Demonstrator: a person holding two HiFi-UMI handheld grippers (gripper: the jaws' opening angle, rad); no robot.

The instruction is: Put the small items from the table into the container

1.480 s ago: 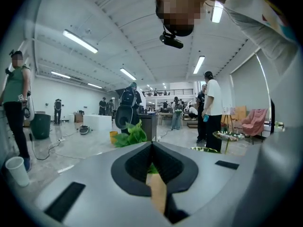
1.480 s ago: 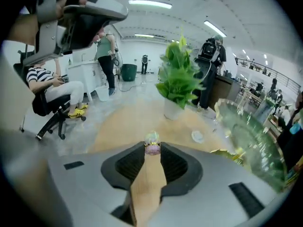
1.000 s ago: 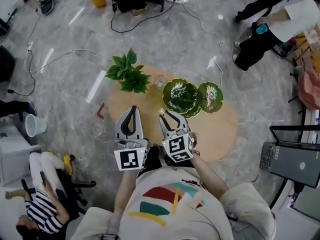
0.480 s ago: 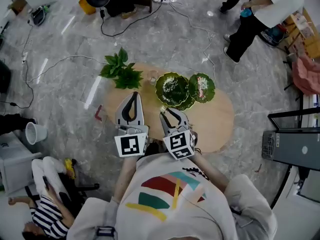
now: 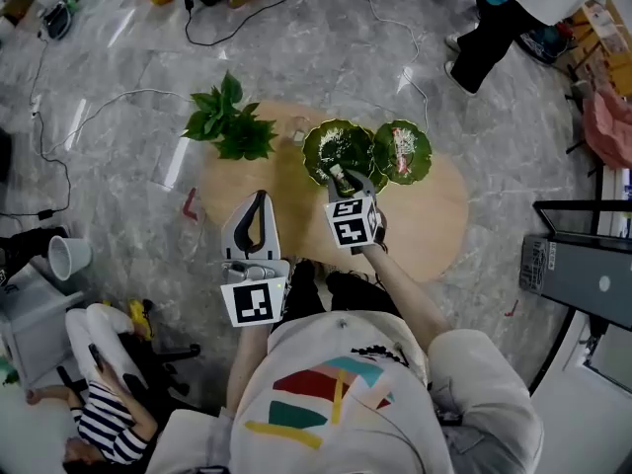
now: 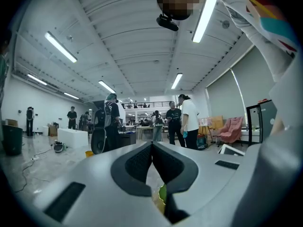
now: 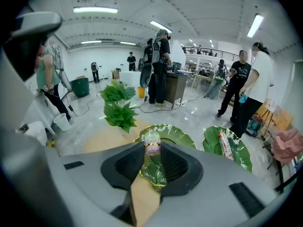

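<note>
left gripper (image 5: 259, 201) level, closed | right gripper (image 5: 337, 178) angled down, pinching small item (image 7: 152, 143)

Table (image 5: 434, 225): plant (image 5: 229, 126) left, left dish (image 5: 331, 144) centre, right dish (image 5: 403, 152) beside.

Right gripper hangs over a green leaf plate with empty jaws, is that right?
No. The jaws are not empty: the right gripper grips a small shiny wrapped item at their tips, as the right gripper view shows. It does hang over a green leaf plate.
</note>
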